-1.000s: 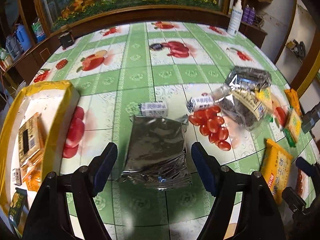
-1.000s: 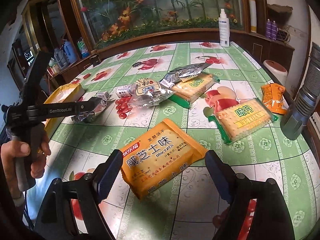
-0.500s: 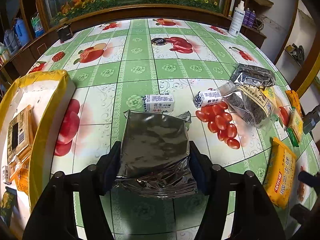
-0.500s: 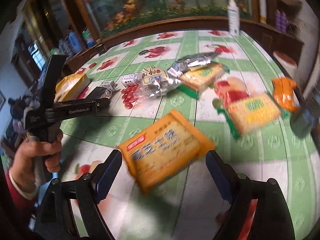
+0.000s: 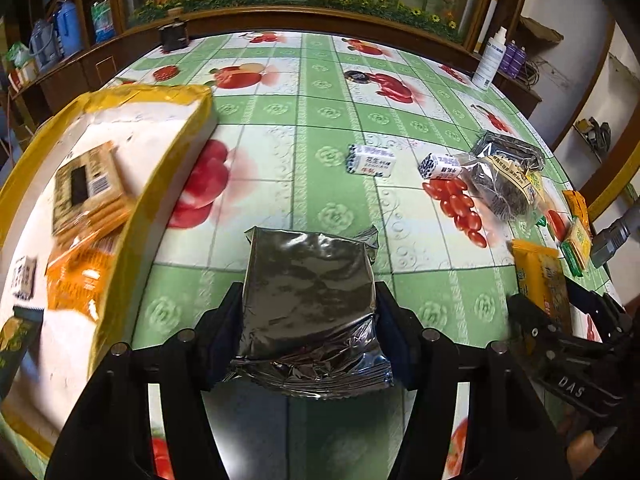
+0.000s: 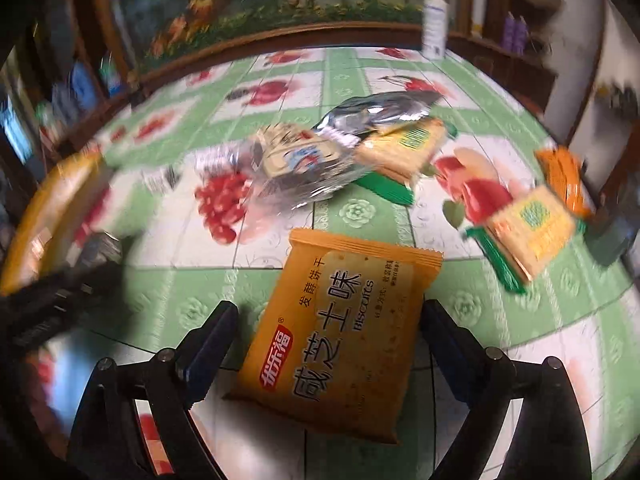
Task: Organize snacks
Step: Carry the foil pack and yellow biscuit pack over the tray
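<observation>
Right of the yellow-rimmed box, the left gripper clamps a silver foil packet on the fruit-print tablecloth. Further right, the right gripper straddles the orange biscuit packet, jaws opening, pads clear of it.

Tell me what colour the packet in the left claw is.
Shiny silver foil packet, clearest in the left wrist view.

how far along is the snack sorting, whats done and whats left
Done: a few packets already lie in the yellow-rimmed box. In hand: the left gripper is clamped on the silver foil pack; the right gripper is opening, straddling the orange biscuit pack without pressing it. Left: two small white candy packs, the clear bag, the green-edged cracker packs and a small orange packet.
</observation>
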Available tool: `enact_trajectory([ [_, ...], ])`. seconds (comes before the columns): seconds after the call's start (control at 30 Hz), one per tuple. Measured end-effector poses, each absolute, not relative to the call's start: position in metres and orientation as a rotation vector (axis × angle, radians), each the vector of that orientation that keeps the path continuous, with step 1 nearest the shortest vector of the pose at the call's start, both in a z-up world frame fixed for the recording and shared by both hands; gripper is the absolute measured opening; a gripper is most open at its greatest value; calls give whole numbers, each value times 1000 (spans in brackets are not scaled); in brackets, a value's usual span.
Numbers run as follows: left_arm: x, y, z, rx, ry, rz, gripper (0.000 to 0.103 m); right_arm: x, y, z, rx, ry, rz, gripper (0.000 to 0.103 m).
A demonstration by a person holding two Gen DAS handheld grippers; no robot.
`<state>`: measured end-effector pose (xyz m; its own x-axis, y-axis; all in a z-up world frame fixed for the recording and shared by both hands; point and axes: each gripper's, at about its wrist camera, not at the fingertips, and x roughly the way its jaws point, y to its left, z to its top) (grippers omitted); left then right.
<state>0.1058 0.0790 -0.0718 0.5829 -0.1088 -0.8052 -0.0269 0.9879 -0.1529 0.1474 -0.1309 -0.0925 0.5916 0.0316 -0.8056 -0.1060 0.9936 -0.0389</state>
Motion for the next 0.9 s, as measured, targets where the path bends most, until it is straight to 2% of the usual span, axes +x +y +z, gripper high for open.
enact_trajectory([
  [0.1, 94, 89, -71, -179, 937, -42, 60, 141, -138, -90, -94, 918, 125, 73],
  [0.13, 89, 92, -69, -183, 929, -41, 60, 139, -142, -89, -88, 912, 146, 71],
  [0.27, 73, 99, -57, -150, 882, 6, 60, 129, -143, -83, -30, 890, 243, 71],
  [0.33, 65, 101, -50, -121, 856, 35, 52, 123, -135, -77, -33, 872, 282, 71],
  [0.37, 63, 103, -47, -114, 849, 45, 40, 120, -131, -74, -32, 866, 299, 71],
  [0.4, 61, 105, -45, -111, 845, 52, 38, 118, -125, -70, -34, 858, 317, 71],
  [0.67, 50, 123, -49, -113, 864, 84, 38, 98, -85, -44, -81, 790, 427, 71],
  [0.73, 53, 123, -57, -123, 911, 73, 41, 94, -83, -42, -90, 784, 430, 71],
  [0.8, 52, 122, -58, -137, 913, 61, 60, 92, -83, -40, -77, 783, 445, 71],
  [0.9, 59, 112, -61, -112, 916, 66, 76, 89, -81, -40, -78, 782, 455, 71],
])
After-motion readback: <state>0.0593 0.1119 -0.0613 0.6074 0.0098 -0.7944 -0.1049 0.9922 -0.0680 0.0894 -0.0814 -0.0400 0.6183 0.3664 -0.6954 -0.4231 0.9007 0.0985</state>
